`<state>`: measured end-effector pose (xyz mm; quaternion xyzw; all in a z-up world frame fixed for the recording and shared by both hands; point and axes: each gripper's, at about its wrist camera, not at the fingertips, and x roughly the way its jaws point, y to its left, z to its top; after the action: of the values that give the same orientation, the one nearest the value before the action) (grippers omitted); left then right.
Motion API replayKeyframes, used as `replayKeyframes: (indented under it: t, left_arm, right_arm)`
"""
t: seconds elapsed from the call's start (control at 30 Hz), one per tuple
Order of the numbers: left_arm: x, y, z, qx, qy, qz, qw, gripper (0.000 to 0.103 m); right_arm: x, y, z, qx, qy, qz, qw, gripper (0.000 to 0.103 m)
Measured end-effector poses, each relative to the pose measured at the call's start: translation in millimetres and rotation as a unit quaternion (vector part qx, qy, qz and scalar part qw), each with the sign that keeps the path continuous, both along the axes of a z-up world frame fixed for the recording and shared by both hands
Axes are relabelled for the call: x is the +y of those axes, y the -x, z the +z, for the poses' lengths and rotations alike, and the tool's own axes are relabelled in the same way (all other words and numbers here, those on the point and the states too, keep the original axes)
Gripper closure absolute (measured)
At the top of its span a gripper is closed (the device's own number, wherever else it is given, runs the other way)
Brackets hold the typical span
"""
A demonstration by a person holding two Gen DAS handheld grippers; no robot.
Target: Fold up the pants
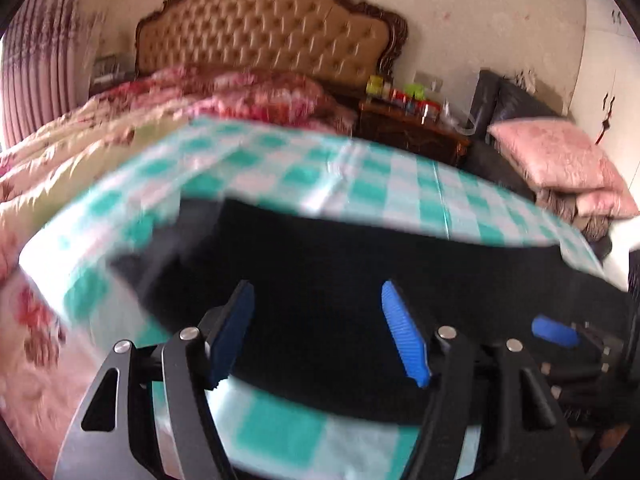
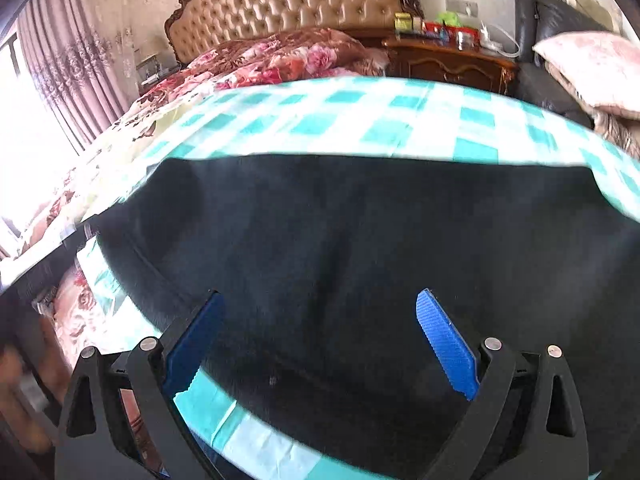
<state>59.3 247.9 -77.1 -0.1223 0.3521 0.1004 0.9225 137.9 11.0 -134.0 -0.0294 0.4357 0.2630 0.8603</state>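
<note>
Two ribbed blue-padded grippers hover apart-jawed over flat black pants (image 2: pixel 360 240).

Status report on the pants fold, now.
Left hand-held gripper open, nothing gripped. Right hand-held gripper open over cloth. Black pants spread on checked sheet. Nothing in the way.

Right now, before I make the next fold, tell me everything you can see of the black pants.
The black pants, of soft matte fabric, lie spread flat across the green-and-white checked sheet on the bed. A seam runs along their left edge. Both tongs, left and right, stand open above the cloth with nothing pinched between the blue pads. How far the pants are folded I cannot tell.
</note>
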Motion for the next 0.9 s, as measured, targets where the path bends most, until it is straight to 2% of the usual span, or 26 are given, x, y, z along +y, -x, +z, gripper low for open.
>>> replayKeyframes:
  t: [0.17,0.3,0.33,0.4,0.47,0.7,0.8,0.9]
  left_arm:
    - [-39.4,14.9,-15.9,0.03,-0.008,-0.045,0.9985,0.037]
    - [-70.0,14.7,-5.8,0.005,-0.01,-0.061,0.9981,0.036]
    - [-77.4,12.4,-1.7,0.002,-0.013,-0.067,0.9977,0.032]
    - [-91.4,6.3,1.9,0.002,-0.014,-0.08,0.9967,0.029]
    - [-98.4,-1.1,-0.4,0.011,0.011,-0.096,0.9953,0.029]
    - [-99.4,-5.1,-20.1,0.051,0.012,-0.078,0.9956,0.03]
    - [-91.6,-9.1,-34.2,0.077,0.001,-0.072,0.9944,0.037]
    - [-61.0,-10.9,-52.8,0.12,-0.006,-0.008,0.9928,0.039]
  right_arm:
    - [-34.1,21.4,-10.7,0.01,0.015,-0.01,1.0,0.009]
    - [-60.4,30.4,-8.2,0.01,0.0,-0.018,1.0,0.009]
    - [-65.9,32.1,-6.4,0.006,-0.003,-0.023,1.0,0.009]
    - [-74.5,33.4,-4.7,0.004,-0.007,-0.03,1.0,0.009]
    - [-83.8,32.0,-6.1,0.007,0.002,-0.045,0.999,0.009]
    - [-96.6,32.6,-18.9,0.018,0.024,-0.051,0.998,0.009]
    - [-90.8,33.9,-20.6,0.011,0.043,-0.053,0.998,0.009]
    - [-87.8,35.0,-22.5,0.007,0.056,-0.052,0.997,0.009]
